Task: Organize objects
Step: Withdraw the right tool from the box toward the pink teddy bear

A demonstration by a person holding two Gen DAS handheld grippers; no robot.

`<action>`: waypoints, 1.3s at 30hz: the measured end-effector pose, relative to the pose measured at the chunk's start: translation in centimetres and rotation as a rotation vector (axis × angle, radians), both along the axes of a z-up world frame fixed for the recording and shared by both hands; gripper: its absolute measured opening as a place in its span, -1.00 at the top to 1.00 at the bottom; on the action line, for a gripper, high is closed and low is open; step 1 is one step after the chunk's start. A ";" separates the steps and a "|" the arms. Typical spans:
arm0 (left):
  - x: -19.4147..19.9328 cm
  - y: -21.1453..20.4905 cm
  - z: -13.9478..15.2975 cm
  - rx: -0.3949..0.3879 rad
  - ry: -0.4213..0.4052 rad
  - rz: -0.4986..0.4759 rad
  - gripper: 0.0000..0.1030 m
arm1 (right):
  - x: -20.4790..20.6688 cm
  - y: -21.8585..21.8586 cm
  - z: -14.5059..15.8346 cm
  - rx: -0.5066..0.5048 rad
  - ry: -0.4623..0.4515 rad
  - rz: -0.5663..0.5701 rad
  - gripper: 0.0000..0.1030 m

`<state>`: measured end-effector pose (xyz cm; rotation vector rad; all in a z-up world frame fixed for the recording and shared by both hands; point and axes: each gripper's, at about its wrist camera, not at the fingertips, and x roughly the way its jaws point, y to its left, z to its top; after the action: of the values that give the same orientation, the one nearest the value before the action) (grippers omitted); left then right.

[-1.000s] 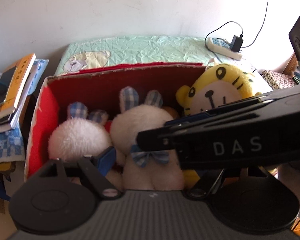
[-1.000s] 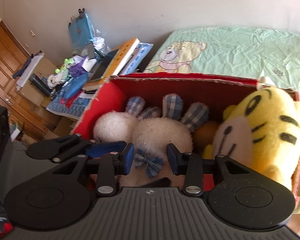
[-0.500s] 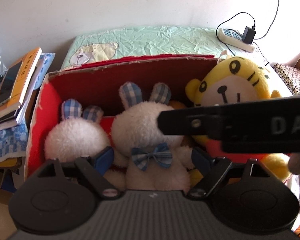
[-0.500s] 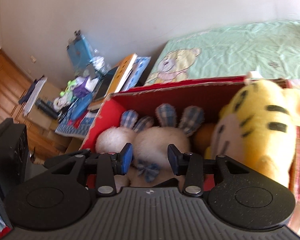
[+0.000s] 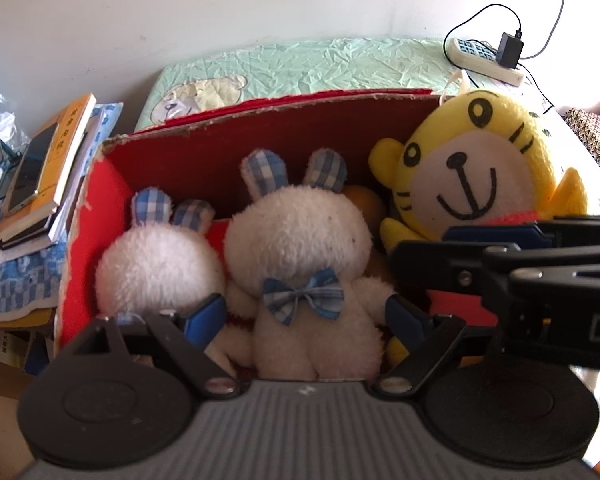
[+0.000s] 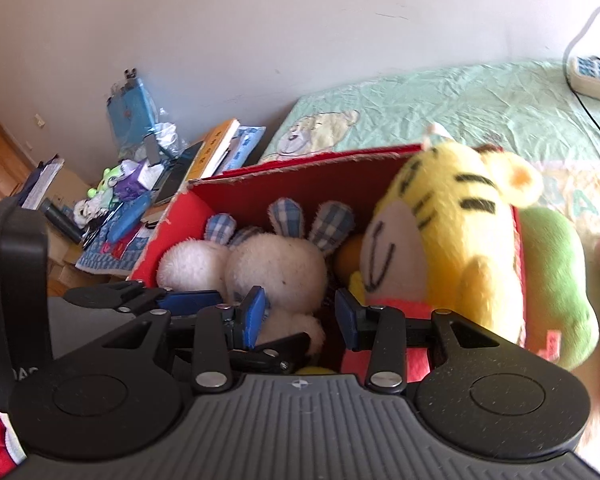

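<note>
A red cardboard box (image 5: pixel 204 160) (image 6: pixel 284 188) holds two white plush rabbits with blue checked ears (image 5: pixel 300 240) (image 5: pixel 160 264) and a yellow tiger plush (image 5: pixel 472 176) (image 6: pixel 452 232). My left gripper (image 5: pixel 304 316) is open, its blue pads on either side of the bow-tie rabbit's body at the box's near edge. My right gripper (image 6: pixel 300 314) is open and empty above the box's near edge, between the rabbit (image 6: pixel 276 268) and the tiger. It crosses the left wrist view at right (image 5: pixel 500 264).
A green plush (image 6: pixel 556 272) lies right of the box. A stack of books with a phone on top (image 5: pixel 44 176) and clutter (image 6: pixel 132 184) stand left. A green bear-print sheet (image 5: pixel 320 68) and a power strip with charger (image 5: pixel 488 56) lie behind.
The right gripper has drawn back to the right, off the tiger's face in the left wrist view. The left gripper has stayed around the bow-tie rabbit.
</note>
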<state>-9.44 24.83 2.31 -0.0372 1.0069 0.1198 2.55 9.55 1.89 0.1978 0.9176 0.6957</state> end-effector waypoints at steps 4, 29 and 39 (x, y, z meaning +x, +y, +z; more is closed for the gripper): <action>-0.4 -0.4 0.2 0.023 0.000 0.008 -0.73 | -0.5 -0.6 -0.4 0.008 0.000 -0.029 0.30; -2.5 -2.6 1.4 0.074 -0.028 0.035 -0.87 | -3.8 -2.8 0.4 0.040 -0.026 -0.093 0.28; -3.1 -3.6 1.9 0.110 -0.039 0.051 -0.87 | -4.4 -3.7 0.6 0.061 -0.036 -0.101 0.27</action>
<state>-12.50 21.21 4.23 0.0351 0.9589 0.2203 -1.88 5.89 2.51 0.2826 0.8465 0.6326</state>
